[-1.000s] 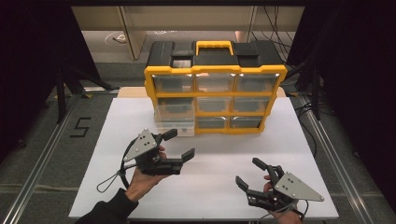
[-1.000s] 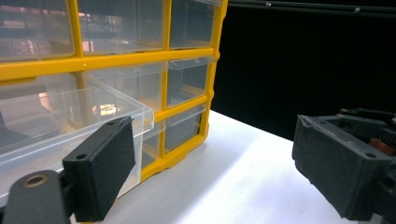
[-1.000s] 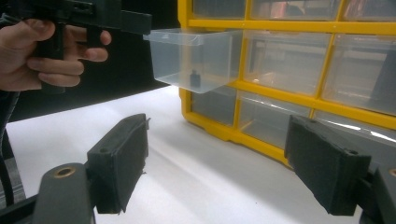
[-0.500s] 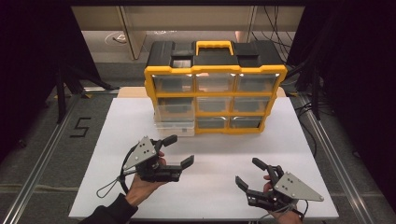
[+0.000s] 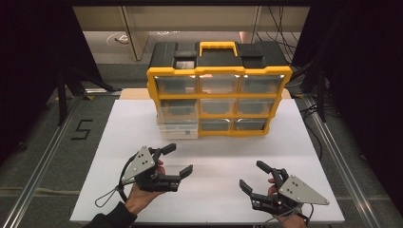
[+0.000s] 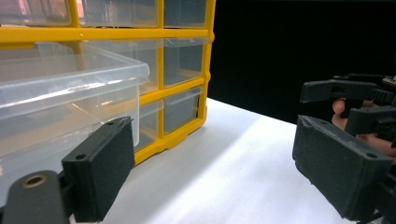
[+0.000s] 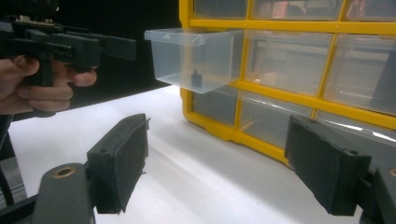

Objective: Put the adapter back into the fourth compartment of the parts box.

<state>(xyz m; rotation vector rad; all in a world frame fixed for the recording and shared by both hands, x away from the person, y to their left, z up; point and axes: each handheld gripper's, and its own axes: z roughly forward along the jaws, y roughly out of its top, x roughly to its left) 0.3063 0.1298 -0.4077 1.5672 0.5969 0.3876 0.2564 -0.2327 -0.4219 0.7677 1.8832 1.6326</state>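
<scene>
Left gripper (image 5: 175, 159) has pulled back toward the person and dropped a bit over the last second, jaws spread wide and holding nothing, above the near-left part of the white table (image 5: 214, 156). Behind it at table centre sits the yellow drawer organizer (image 5: 218, 97), black top and yellow carry handle, with one clear drawer (image 5: 178, 118) on its left column pulled out and a small dark item inside. Right gripper (image 5: 254, 175) hasn't moved: near-right, jaws wide apart, empty, aimed at the cabinet.
</scene>
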